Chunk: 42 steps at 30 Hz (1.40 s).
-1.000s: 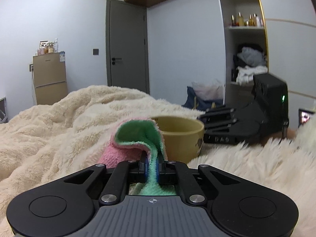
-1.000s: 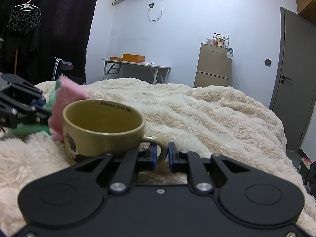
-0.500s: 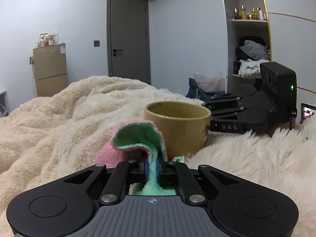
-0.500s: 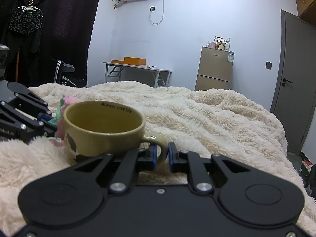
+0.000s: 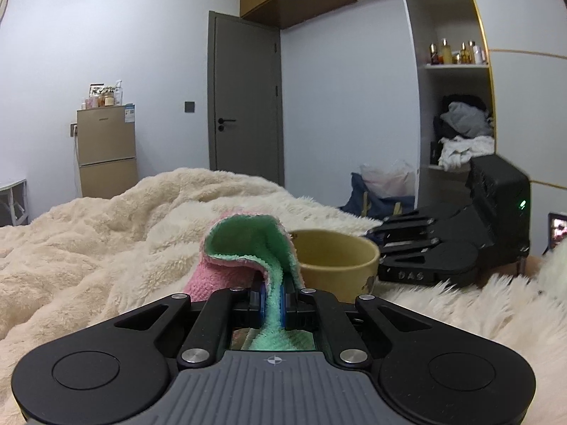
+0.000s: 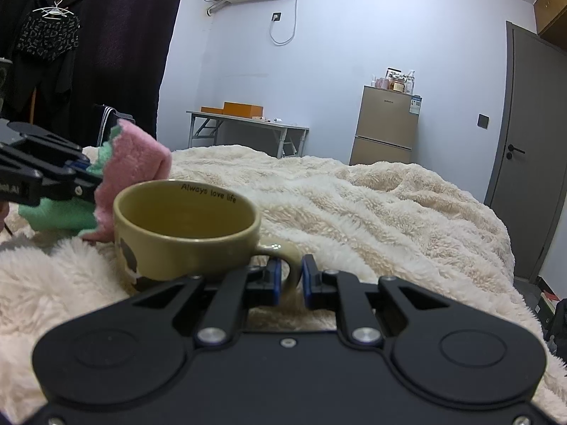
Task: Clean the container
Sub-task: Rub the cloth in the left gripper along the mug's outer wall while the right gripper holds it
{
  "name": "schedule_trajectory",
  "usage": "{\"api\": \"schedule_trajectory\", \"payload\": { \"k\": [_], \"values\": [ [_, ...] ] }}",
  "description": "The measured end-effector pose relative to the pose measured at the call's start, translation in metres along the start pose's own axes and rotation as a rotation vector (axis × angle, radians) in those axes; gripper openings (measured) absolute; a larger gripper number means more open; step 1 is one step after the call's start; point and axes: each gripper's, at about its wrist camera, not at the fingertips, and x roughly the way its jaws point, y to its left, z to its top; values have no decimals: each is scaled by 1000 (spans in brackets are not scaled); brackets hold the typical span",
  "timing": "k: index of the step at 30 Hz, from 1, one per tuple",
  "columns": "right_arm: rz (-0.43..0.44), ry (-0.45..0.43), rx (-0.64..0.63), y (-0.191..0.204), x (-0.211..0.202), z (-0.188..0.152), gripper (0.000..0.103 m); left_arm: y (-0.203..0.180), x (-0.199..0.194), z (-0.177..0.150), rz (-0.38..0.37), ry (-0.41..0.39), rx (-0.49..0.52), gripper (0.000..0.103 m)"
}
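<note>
1. The left gripper [image 5: 272,301] clamps a pink-and-green terry cleaning cloth [image 5: 248,248] between its blue pads; in the right wrist view it sits left of the mug, with partial white lettering ending in "AI" on its side.
2. The olive-yellow ceramic mug [image 6: 184,226] stands on the cream fluffy blanket [image 6: 372,205]; its inner rim reads "Always love life".
3. The cloth, low beside the mug half a second ago, is now raised to the mug's left rim, touching or just short of it.
4. Right of the mug body, the right gripper [image 6: 290,279] holds the mug's handle [image 6: 283,251] between its blue pads, as before; its side reads "DAS" in the left wrist view.
</note>
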Motion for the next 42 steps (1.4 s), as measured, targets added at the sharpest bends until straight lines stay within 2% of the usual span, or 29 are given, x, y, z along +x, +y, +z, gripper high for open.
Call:
{"api": "schedule_trajectory", "payload": {
  "k": [5, 15, 26, 30, 35, 42],
  "values": [
    [-1, 1, -2, 0, 0, 0, 13, 0, 15, -12, 15, 56, 16, 3],
    [-1, -2, -4, 1, -1, 0, 13, 2, 19, -16, 0, 59, -3, 3],
    [-12, -18, -34, 7, -2, -1, 13, 2, -9, 6, 10, -82, -49, 3],
    [-11, -16, -34, 7, -2, -1, 13, -2, -10, 7, 22, -88, -34, 3],
    [-11, -15, -35, 7, -2, 0, 13, -8, -1, 4, 61, -57, 14, 3],
    [-10, -14, -34, 7, -3, 0, 13, -10, 17, -10, 73, 19, 30, 3]
  ]
}}
